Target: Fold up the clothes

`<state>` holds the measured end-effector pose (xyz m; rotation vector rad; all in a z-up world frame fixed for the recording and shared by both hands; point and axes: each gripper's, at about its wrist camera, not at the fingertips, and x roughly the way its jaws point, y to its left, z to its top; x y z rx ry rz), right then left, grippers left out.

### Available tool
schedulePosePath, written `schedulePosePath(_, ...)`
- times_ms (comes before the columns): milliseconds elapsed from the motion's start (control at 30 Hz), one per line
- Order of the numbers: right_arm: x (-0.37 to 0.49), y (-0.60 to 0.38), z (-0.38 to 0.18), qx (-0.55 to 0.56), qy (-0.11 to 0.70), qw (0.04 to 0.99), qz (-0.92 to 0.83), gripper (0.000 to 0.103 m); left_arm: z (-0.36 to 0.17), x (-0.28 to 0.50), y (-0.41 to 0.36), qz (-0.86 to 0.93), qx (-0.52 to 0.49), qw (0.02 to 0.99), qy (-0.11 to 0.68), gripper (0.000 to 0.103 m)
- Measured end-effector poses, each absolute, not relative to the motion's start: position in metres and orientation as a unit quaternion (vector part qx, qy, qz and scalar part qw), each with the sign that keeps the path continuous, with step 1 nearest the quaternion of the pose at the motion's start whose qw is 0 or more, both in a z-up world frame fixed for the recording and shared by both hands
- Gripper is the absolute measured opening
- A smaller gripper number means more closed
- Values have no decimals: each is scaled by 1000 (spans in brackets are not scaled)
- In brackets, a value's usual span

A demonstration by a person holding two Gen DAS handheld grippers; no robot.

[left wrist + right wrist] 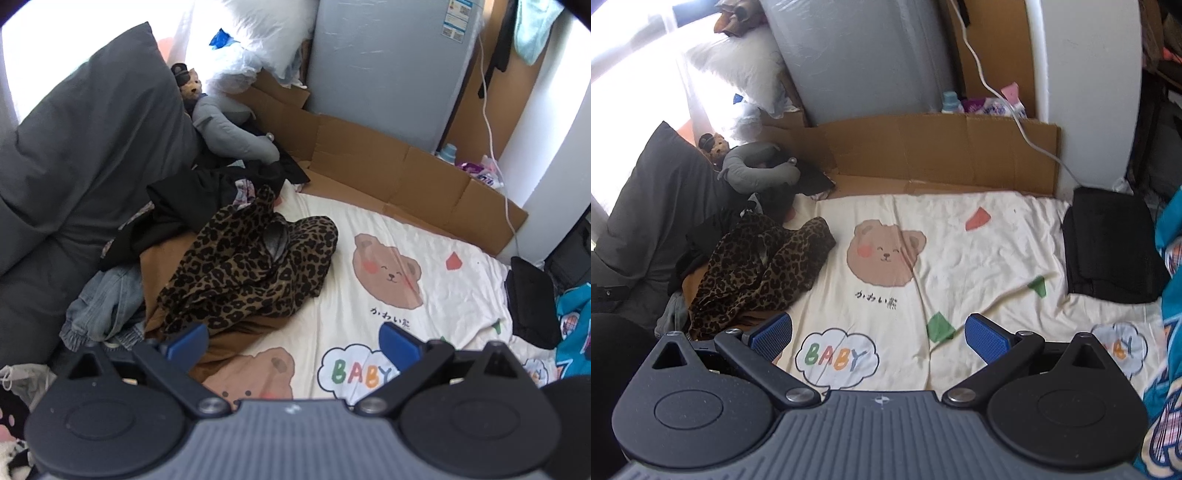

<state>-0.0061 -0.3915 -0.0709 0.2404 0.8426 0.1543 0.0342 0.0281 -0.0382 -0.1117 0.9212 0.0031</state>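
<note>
Left gripper [293,341] and right gripper [878,330]: jaws spread, nothing held, both hovering over the bear sheet [960,258], probably kept bare as a folding surface. Left of the sheet: crumpled leopard garment [243,269] atop a heap with jeans [107,302]. Right of the sheet: folded black garment [1108,243], shown squarely only in the right view; jeans plain only in the left view.

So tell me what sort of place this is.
Most likely a lived-in bedroom. The work surface looks like a bed covered by a cream bear-print sheet, with a big grey pillow at one side, a small teddy bear and a heap of unfolded clothes topped by a leopard-print garment.
</note>
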Motion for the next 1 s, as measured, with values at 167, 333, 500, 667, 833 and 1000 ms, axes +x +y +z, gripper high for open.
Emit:
schedulePosePath(167,0,-387,-73,119,398,905,90,102,-39,39,35,-3,-48,897,440,100)
schedulePosePath(333,6,-384,-80,115,395,907,90,102,-45,43,46,-15,-52,899,436,100)
schedulePosePath(500,14,-384,-93,131,404,900,96,100,-69,55,58,-11,-50,889,455,98)
schedulePosePath(667,23,-385,-112,147,418,891,96,80,-93,70,71,-2,-53,881,470,98)
schedulePosePath(833,29,-382,-128,150,427,887,96,80,-111,88,75,-11,-37,884,467,93)
schedulePosePath(1000,37,-372,-137,149,428,886,99,80,-137,107,82,-16,-22,894,447,88)
